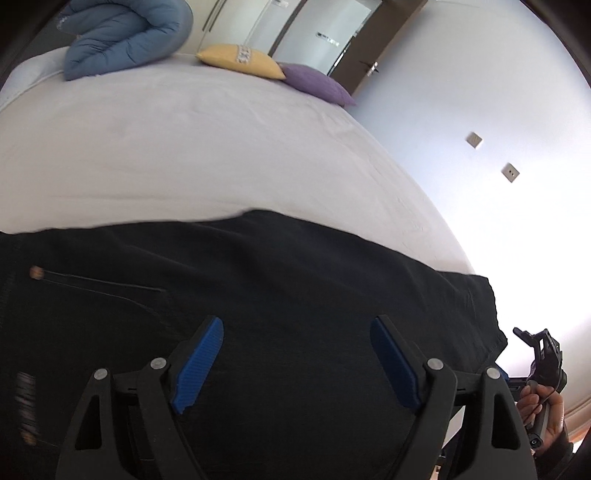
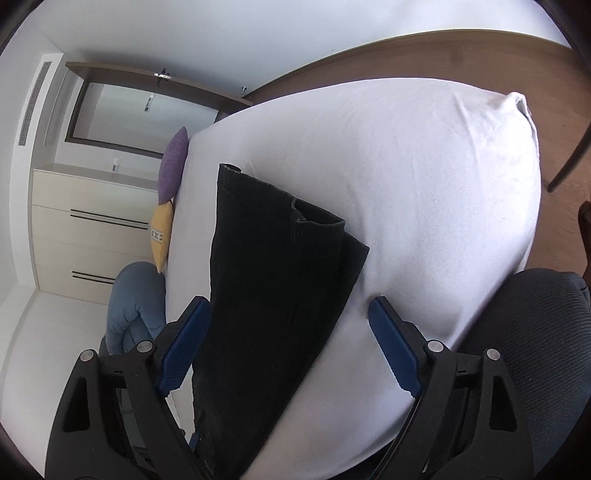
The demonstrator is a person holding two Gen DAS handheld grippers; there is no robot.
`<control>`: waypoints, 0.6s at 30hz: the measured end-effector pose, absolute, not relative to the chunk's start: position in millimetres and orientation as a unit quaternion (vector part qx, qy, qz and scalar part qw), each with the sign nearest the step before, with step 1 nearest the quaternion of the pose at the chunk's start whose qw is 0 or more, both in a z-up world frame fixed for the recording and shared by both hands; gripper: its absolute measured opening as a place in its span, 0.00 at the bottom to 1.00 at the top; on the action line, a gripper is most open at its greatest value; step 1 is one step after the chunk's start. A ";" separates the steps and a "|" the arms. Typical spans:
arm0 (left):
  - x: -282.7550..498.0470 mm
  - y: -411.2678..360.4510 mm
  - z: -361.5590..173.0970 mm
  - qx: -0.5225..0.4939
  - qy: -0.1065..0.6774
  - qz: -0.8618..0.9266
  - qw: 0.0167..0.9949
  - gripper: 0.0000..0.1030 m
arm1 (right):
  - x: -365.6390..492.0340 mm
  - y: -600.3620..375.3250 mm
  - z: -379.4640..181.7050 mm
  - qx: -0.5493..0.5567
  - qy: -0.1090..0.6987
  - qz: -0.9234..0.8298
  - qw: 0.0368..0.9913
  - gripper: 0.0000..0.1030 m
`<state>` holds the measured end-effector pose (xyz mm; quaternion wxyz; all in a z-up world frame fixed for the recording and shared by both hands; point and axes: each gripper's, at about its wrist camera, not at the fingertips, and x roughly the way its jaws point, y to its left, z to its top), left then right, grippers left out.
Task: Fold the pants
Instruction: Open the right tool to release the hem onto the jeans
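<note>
Black cotton pants (image 2: 273, 280) lie flat on the white-sheeted bed (image 2: 424, 177), and what matters is how their length runs. In the right wrist view the stacked legs run straight away from the camera, ending in two hemmed cuffs (image 2: 314, 216) that sit one slightly behind the other, so it seems the pants are already halved lengthwise. In the left wrist view the same cloth fills the lower frame as a broad dark band, with a small brass rivet (image 1: 36, 273) at the end of a pocket seam near the left edge; that end is probably the waist, though blur there leaves it unsure.

So the long axis runs between the two tools: the left gripper (image 1: 297, 363) hovers over the pocket end, the right gripper (image 2: 290, 349) looks down the legs toward the cuffs. Both have their blue-padded fingers spread wide and hold nothing. Cloth lies between the right gripper's pads, its left pad close to the fabric's edge; whether it touches is unclear.

A cross fold would likely bring the cuffs toward the waist, and the right gripper is the nearer one for that.

Beyond the pants sit a purple cushion (image 2: 173, 166), a yellow cushion (image 2: 162, 236) and a rolled blue quilt (image 1: 125, 33).
</note>
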<state>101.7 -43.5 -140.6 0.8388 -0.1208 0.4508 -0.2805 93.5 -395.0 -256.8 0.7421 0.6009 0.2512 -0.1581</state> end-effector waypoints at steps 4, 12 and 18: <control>103.9 -76.0 -163.2 -0.114 0.492 -0.290 0.813 0.82 | 94.1 -399.7 -260.3 0.629 0.222 -0.118 0.736 0.70; 100.4 -106.7 -173.8 -0.026 0.494 -0.279 0.823 0.80 | 90.3 -409.8 -280.4 0.666 0.161 -0.102 0.721 0.53; 92.1 -124.2 -177.3 0.006 0.486 -0.261 0.834 0.80 | 86.3 -416.9 -286.1 0.672 0.167 -0.105 0.714 0.25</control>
